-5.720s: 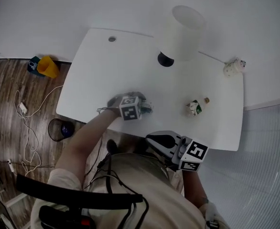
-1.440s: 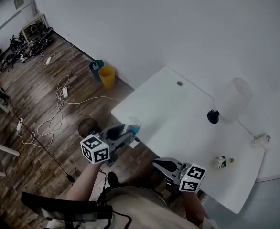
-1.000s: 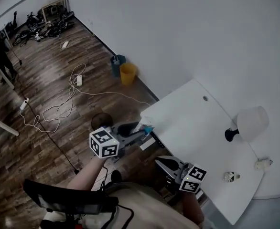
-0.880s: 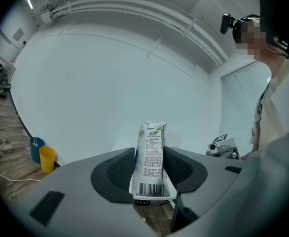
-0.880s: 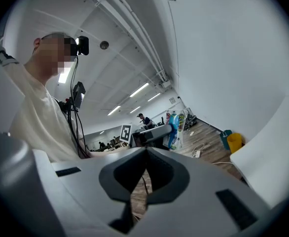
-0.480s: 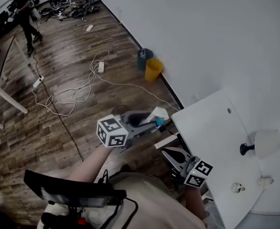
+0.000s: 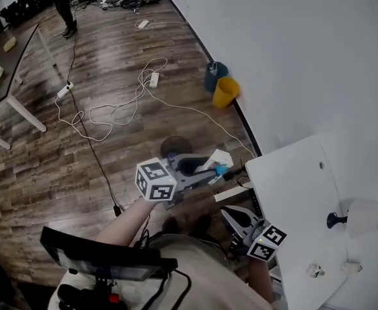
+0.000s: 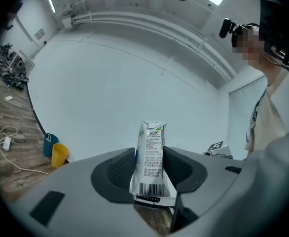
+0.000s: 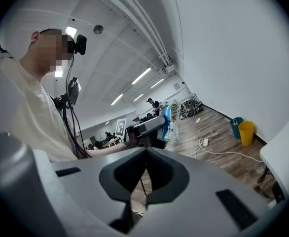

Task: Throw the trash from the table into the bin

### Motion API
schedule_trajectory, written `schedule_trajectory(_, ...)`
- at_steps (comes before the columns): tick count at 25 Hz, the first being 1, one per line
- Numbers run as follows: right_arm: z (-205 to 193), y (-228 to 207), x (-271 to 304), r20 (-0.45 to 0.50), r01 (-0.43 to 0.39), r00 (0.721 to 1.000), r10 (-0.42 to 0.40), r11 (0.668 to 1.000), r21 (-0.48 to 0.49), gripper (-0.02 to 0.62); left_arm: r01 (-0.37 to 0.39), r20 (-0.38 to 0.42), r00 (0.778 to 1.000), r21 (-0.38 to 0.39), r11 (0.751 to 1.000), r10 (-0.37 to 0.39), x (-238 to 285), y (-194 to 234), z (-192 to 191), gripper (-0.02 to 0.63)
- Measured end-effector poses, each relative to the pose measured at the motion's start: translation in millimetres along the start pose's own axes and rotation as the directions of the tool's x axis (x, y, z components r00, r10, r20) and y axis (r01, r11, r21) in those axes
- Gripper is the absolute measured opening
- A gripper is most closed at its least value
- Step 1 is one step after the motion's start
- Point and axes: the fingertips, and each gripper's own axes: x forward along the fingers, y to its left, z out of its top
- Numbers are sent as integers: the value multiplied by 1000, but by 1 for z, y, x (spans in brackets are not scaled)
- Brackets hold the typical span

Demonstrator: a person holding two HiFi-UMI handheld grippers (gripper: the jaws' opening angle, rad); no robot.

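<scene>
One carton held, one gripper empty

One drink carton (image 8: 151,158): white, printed, barcode at its lower end. It stands upright between the pads of the left gripper (image 7: 213,170), which pinch it on both flat sides. It is held off the table, over the wooden floor (image 7: 99,166), and its top rises above the jaws.

One left gripper, as above: points roughly level, jaws part-way apart and pressed on the carton.

One right gripper (image 9: 145,153): jaws pressed together, nothing between them. In the head view it sits low, close to the person's body and just beside the table's near corner.

One bin (image 7: 173,146): dark, round, on the floor. In the head view it shows just beyond the left gripper.

One table (image 7: 298,199): white, at the right, against the wall (image 7: 292,57). It bears a lamp (image 7: 358,216) and, near its lower end, a small crumpled item (image 7: 316,270).

Two buckets by the wall, touching or nearly so: yellow bucket (image 7: 226,93), blue bucket (image 7: 213,76).

Several cables (image 7: 115,112): loose loops across the floor.
</scene>
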Motion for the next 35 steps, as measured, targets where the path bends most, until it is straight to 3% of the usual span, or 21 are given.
schedule_trajectory(7, 21, -34, 15, 0, -99, 995, 99, 995, 19, 8, -90, -3, 996, 26, 996, 90, 8, 25, 19, 186)
schedule_trajectory(14, 72, -91, 10, 19, -206, 978, 206, 979, 2, 8, -209, 27, 978, 73, 975, 208, 45, 54, 56, 186)
schedule_trajectory(21, 106, -146, 4, 23, -296, 955, 295, 954, 56, 8, -338, 67, 940, 77, 938, 333, 64, 76, 77, 186)
schedule_trajectory(27, 111, -173, 3, -23, -377, 925, 380, 922, 84, 8, -425, 71, 904, 57, 903, 421, 80, 88, 71, 186)
schedule_trajectory(35, 120, -217, -13, -1, -373, 927, 375, 923, 99, 8, -458, 46, 889, 54, 887, 456, 107, 103, 65, 186)
